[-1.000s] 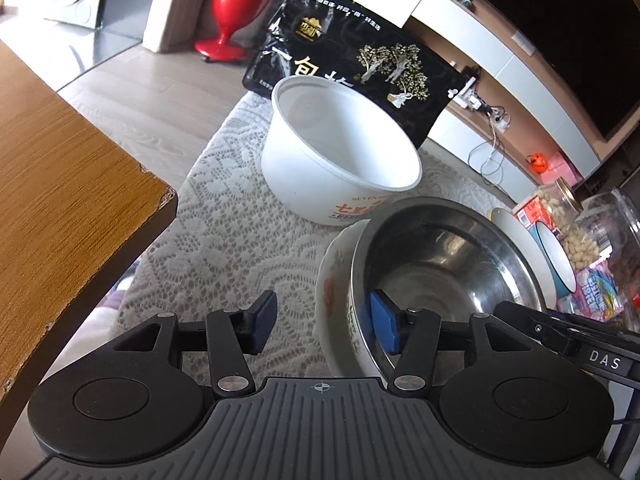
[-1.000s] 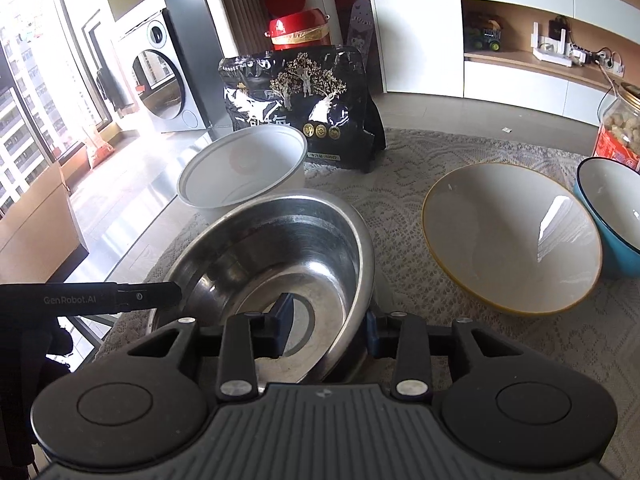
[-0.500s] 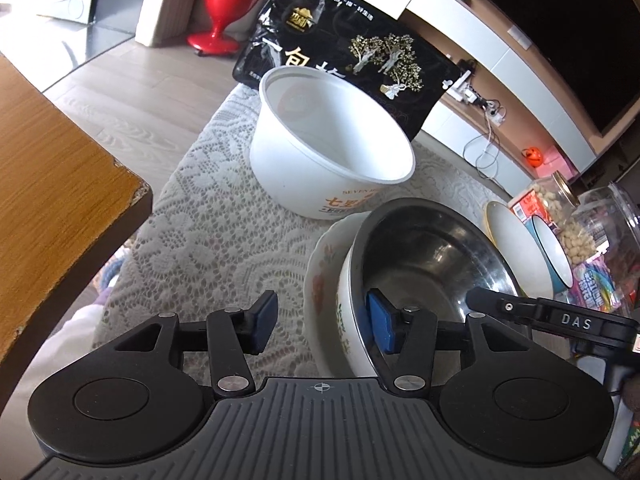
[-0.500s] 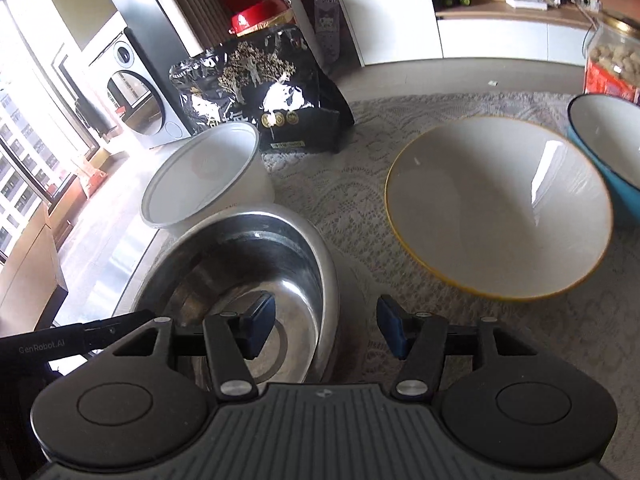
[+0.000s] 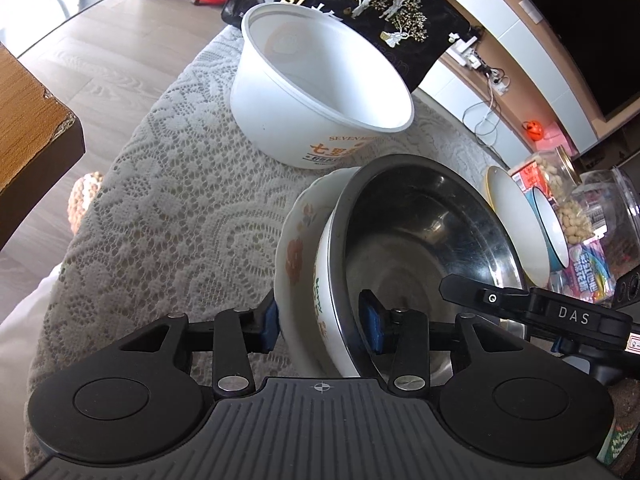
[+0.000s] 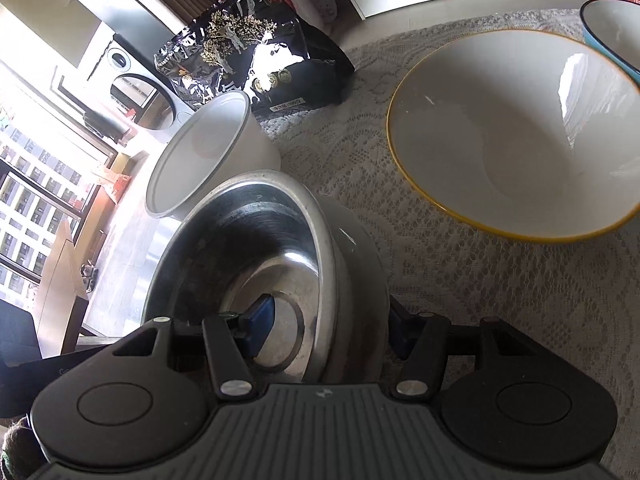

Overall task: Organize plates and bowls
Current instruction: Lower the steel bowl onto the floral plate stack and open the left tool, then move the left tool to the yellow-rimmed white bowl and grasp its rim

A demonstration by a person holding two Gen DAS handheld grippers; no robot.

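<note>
Sitting nested on the lace cloth [image 5: 168, 200], the metal bowl [image 5: 420, 240] was inside the flowered bowl [image 5: 304, 248], both grippers, left gripper [image 5: 320, 326] and right gripper [image 6: 330, 330], straddled the stack's rims without clearly pinching, while the white tub [image 5: 320, 92], yellow-rimmed bowl [image 6: 516, 128] and blue bowl [image 6: 612, 28] looked not yet stacked.

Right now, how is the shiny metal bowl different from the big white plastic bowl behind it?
The shiny metal bowl is silver and reflective; the white plastic bowl is matte white with orange print on its side. The metal bowl sits nested inside floral ceramic bowls, while the plastic bowl stands alone on the lace cloth. Both grippers straddle the metal bowl's stack; nothing touches the plastic bowl. Both bowls are round, upright and look empty.
</note>
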